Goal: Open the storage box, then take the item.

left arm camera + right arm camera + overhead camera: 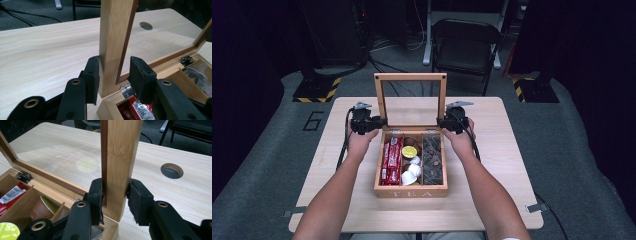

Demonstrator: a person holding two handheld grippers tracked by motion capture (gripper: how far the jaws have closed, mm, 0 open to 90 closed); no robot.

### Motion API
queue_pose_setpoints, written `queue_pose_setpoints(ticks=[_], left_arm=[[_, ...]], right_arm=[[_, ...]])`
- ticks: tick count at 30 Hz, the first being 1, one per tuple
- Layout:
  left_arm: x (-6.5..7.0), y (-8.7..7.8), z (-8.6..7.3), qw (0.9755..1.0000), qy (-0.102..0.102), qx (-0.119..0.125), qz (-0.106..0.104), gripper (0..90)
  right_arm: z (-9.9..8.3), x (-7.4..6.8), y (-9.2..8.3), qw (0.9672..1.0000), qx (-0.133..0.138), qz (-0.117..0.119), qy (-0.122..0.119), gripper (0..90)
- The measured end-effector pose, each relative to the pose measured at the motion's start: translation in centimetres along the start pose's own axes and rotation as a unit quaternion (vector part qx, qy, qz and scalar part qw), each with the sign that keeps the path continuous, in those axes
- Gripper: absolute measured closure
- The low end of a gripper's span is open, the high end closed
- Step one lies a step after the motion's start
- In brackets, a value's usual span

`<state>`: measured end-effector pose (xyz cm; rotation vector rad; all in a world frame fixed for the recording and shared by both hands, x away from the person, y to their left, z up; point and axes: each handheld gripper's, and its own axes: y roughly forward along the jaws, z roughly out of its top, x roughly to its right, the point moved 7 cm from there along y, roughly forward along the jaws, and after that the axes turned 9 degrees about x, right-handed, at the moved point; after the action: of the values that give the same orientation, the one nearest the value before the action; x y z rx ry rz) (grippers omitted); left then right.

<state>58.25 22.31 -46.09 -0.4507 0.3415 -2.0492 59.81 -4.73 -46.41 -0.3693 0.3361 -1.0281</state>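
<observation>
A wooden tea box (411,192) stands mid-table with its glass-paned lid (410,77) upright. My left gripper (378,122) straddles the lid's left post (112,37). Its outer pad (93,75) touches the wood, while the inner pad (140,75) stands a little off it. My right gripper (443,123) is shut on the right post (122,150), both pads (97,195) pressing the frame low near the hinge. Inside the box lie red packets (391,161), a yellow-topped capsule (409,151), white capsules (411,172) and dark packets (432,159).
The light wooden table (492,150) has a round cable hole (171,170) behind the box on the right. A black folding chair (464,45) stands beyond the far edge, with cables on the floor. Forearms reach in on either side of the box.
</observation>
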Motion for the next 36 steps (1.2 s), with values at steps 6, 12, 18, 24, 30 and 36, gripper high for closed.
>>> queue_pose_setpoints(ticks=[6,12,18,24,30,36], left_arm=[[0.1,-0.3,-0.2,1.0,0.0,-0.003,-0.006,57.1],[0.4,-0.6,-0.3,0.9999,-0.004,-0.001,-0.011,55.8],[0.7,-0.9,-0.2,0.9999,0.002,-0.002,-0.014,54.9],[0.9,-1.5,-0.2,0.9999,0.007,-0.006,-0.012,54.9],[0.7,-2.2,0.2,0.9999,0.002,0.004,-0.011,53.0],[0.5,-2.9,0.4,0.9999,0.0,0.008,-0.011,52.3]], right_arm=[[0.1,0.2,0.4,1.0,-0.004,0.0,0.006,64.8],[0.1,0.3,0.6,0.9999,-0.002,-0.001,0.015,64.7],[0.0,0.2,0.3,0.9998,-0.006,-0.003,0.02,55.7],[-0.3,-0.3,-0.6,0.9999,-0.007,-0.013,-0.003,51.9],[-0.7,-0.1,-1.6,0.9999,-0.005,-0.01,0.002,49.6],[-0.5,-1.4,-2.7,0.9999,-0.003,0.009,-0.006,49.0]])
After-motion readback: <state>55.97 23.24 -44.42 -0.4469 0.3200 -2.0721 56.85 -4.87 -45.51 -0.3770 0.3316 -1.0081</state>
